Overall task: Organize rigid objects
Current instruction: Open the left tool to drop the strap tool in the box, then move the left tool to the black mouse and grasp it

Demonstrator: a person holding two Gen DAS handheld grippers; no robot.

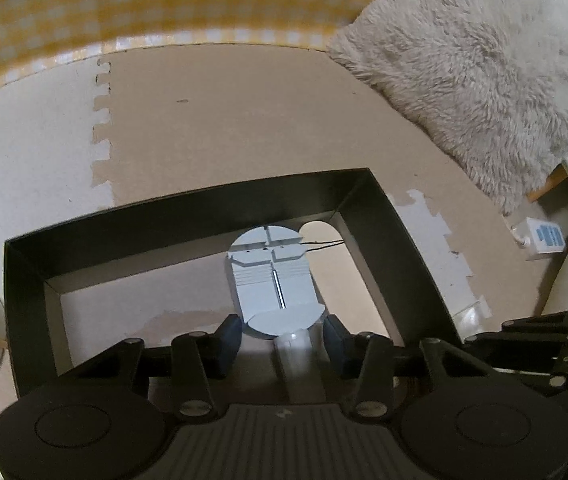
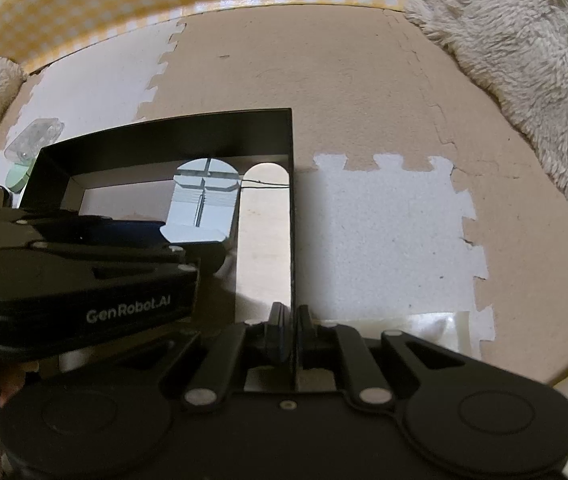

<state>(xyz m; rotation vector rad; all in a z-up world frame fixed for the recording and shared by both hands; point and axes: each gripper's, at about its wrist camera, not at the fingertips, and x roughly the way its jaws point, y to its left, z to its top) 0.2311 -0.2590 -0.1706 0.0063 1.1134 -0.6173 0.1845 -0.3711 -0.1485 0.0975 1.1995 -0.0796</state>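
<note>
Your right gripper (image 2: 288, 334): fingers closed on black box (image 1: 187, 216) side wall, likely steadying it. Your left gripper (image 1: 281, 334): fingers straddle pale blue tool (image 1: 273, 280), contact unclear; tool lies inside box on foam floor mat (image 2: 364, 80). Left gripper body reads "GenRobot.AI".

We see floor of interlocking foam mats (image 2: 324, 80), tan and pale grey, toothed seams showing. Yellow-and-white gingham fabric (image 1: 123, 4) runs along far edge. Shaggy cream rug (image 1: 484, 80) bunched at right, touching mats. White power strip (image 1: 544, 238) just beside rug. Light dim, warm.
</note>
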